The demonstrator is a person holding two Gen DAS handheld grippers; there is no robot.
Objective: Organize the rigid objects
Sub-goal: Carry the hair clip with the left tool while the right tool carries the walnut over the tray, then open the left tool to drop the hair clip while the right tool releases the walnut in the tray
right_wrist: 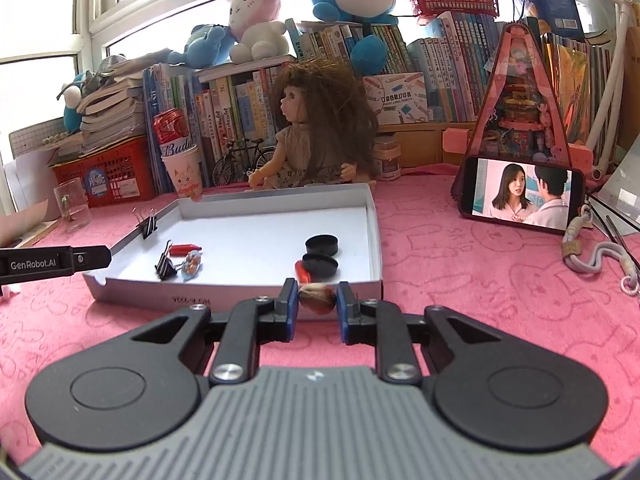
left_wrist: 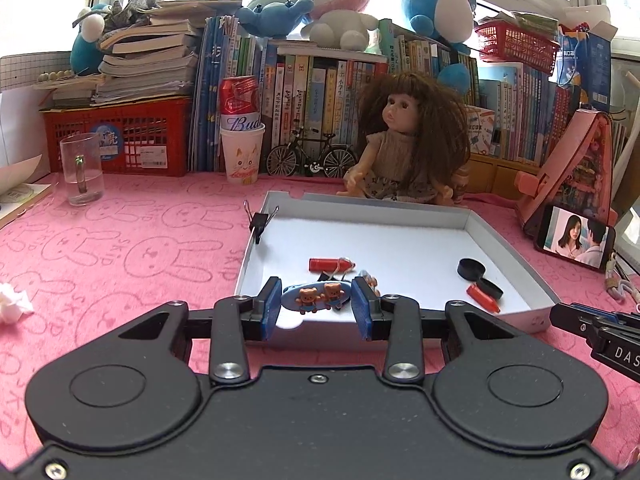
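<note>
While both tools are hovering at the near edge of the white tray (left_wrist: 472, 220), the sorting is looking partly done.

Left tool (left_wrist: 316, 306): its jaws are clamping a blue oval clip with two bear figures (left_wrist: 316, 299), holding it just over the tray's near wall.

Right tool (right_wrist: 317, 300): its jaws are gripping a small brown-and-white rounded piece (right_wrist: 318, 298), just outside the tray's near wall.

Already lying in the tray: a red crayon (left_wrist: 330, 265), two black round caps (right_wrist: 322, 254), a second red piece (left_wrist: 484, 298), a black binder clip (right_wrist: 165, 266) and another small clip beside it.

Tray rim: a second binder clip (left_wrist: 260, 222) is gripping the left wall.

Left to do: judging by this, both held pieces are waiting to be set down inside.

Hard to make out: what the rounded piece actually is; nothing loose is showing on the pink bench (left_wrist: 120, 248) except a crumpled tissue (left_wrist: 14, 302).
</note>
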